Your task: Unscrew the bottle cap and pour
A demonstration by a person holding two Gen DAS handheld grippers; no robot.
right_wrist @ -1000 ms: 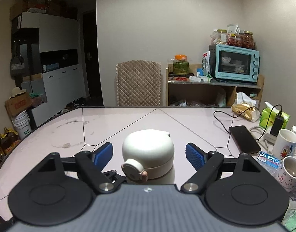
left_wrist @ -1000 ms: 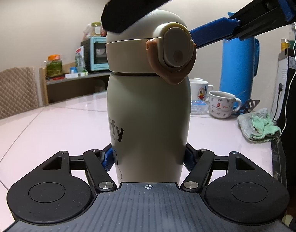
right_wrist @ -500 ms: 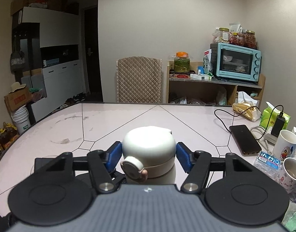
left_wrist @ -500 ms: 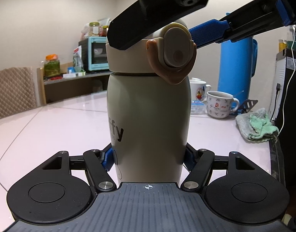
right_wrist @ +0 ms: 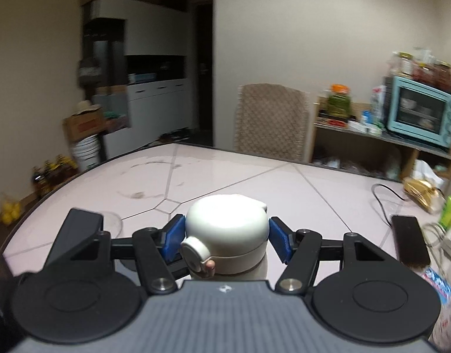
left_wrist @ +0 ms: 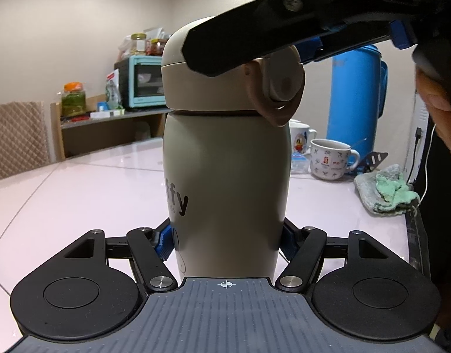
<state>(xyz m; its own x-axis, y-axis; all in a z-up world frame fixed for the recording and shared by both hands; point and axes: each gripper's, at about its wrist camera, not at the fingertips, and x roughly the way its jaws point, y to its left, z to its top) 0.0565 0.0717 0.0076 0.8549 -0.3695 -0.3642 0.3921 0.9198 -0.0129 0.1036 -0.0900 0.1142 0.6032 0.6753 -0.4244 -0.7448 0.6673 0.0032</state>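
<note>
A beige insulated bottle stands upright on the pale pink table, filling the middle of the left wrist view. My left gripper is shut on its lower body, blue pads pressed to both sides. The domed beige cap with a round button and a brown tab sits on top. From above, my right gripper is shut on the cap, one blue pad on each side. In the left wrist view the right gripper's black arms cross the cap at the top right, with a hand behind them.
Behind the bottle stand a patterned white mug, a second mug, a tall blue jug and a green cloth. A black phone with cables lies at the right. A quilted chair and a shelf with a teal oven stand beyond the table.
My right gripper went from open around the cap to shut on it, then swung round with the cap; the button now points more to the left in the right wrist view. The left gripper kept holding the bottle.
</note>
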